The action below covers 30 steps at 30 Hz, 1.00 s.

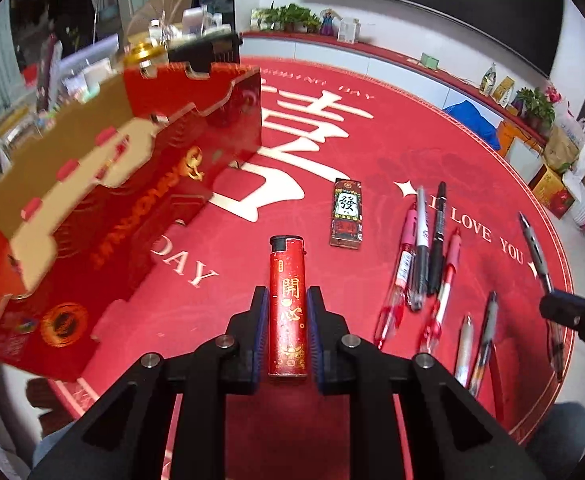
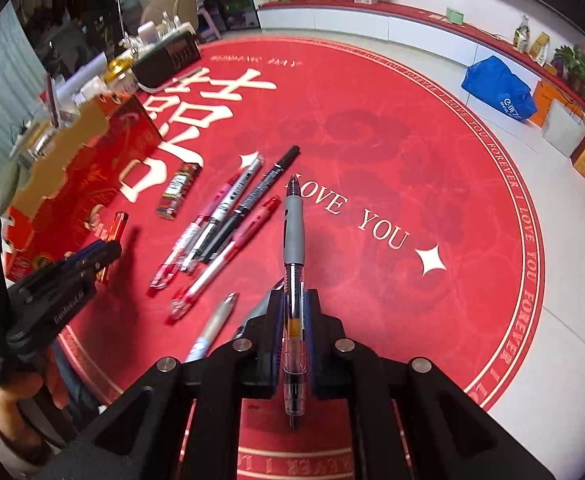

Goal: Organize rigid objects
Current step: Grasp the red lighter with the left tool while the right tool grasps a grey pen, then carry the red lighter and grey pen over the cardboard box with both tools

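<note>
Two grippers are seen over a round red mat [image 1: 372, 152] printed with white characters and "I LOVE YOU". In the left wrist view, the left gripper [image 1: 288, 300] is closed on a red lighter [image 1: 287, 304], which is clamped upright between the blue pads at the lower centre of the frame, its black cap pointing up the picture. A red box [image 1: 104, 216] with a gold cardboard insert fills the left of that frame, blurred and tilted. A second lighter [image 1: 346, 213], dark with a white label, is laid on the mat just right of centre, apart from the held one. Four pens [image 1: 424, 256] are laid side by side to its right, two pink or red ones flanking a silver one and a black one, and touching or nearly so. Two more pens [image 1: 476, 344] are laid below them, near the lower right. In the right wrist view, the right gripper [image 2: 294, 304] is closed on a grey-gripped pen [image 2: 292, 220] with a clear barrel, held lengthwise between the pads at the lower centre, its tip pointing up the frame. The left gripper is seen at the left edge of that frame, held in a hand [image 2: 20, 396], with the red lighter in its jaws beside the box. Whether the held things are clear of the mat cannot be told for certain.
</note>
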{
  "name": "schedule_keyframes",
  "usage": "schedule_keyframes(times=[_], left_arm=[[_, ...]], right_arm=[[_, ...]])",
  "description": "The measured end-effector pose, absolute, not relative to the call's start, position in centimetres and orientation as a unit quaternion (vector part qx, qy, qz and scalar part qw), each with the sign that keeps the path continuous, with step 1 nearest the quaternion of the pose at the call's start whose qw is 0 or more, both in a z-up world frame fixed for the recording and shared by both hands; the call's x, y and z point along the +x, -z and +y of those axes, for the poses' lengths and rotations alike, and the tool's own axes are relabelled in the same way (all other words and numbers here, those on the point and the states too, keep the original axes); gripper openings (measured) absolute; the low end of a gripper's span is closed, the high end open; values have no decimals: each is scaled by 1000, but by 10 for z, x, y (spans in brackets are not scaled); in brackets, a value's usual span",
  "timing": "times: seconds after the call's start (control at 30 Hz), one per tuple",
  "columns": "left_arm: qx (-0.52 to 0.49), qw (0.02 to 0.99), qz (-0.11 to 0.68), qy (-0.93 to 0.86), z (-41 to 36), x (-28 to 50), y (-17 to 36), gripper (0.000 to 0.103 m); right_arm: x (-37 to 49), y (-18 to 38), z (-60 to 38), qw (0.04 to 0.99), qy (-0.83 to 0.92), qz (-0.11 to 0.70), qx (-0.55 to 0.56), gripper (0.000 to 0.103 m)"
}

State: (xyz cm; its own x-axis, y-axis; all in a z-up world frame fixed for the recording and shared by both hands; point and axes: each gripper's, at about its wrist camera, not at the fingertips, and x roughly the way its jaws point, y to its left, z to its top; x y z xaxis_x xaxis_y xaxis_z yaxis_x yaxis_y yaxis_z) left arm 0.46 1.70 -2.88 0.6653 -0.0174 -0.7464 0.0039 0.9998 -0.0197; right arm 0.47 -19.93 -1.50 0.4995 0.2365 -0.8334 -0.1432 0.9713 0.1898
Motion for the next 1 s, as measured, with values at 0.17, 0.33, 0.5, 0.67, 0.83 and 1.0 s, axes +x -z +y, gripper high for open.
schedule_keyframes(times=[0.17, 0.33, 0.5, 0.67, 0.83, 1.0], left_arm=[[19, 923, 385, 8, 11, -18, 14, 20], [21, 929, 371, 12, 14, -37, 5, 20], [17, 933, 359, 12, 21, -52, -1, 20], [16, 937, 350, 7, 26, -59, -6, 20], [11, 939, 345, 6, 30, -63, -10, 20], [7, 940, 341, 4, 35, -66, -12, 20]], right_arm=[[-12, 6, -186, 870, -113, 476, 62, 11], [-30, -4, -170, 875, -123, 466, 55, 11], [-42, -8, -156, 876, -130, 461, 51, 11], [-47, -12, -147, 878, -136, 457, 47, 11], [-50, -17, -140, 880, -139, 452, 41, 11], [-51, -19, -135, 880, -142, 451, 37, 11]])
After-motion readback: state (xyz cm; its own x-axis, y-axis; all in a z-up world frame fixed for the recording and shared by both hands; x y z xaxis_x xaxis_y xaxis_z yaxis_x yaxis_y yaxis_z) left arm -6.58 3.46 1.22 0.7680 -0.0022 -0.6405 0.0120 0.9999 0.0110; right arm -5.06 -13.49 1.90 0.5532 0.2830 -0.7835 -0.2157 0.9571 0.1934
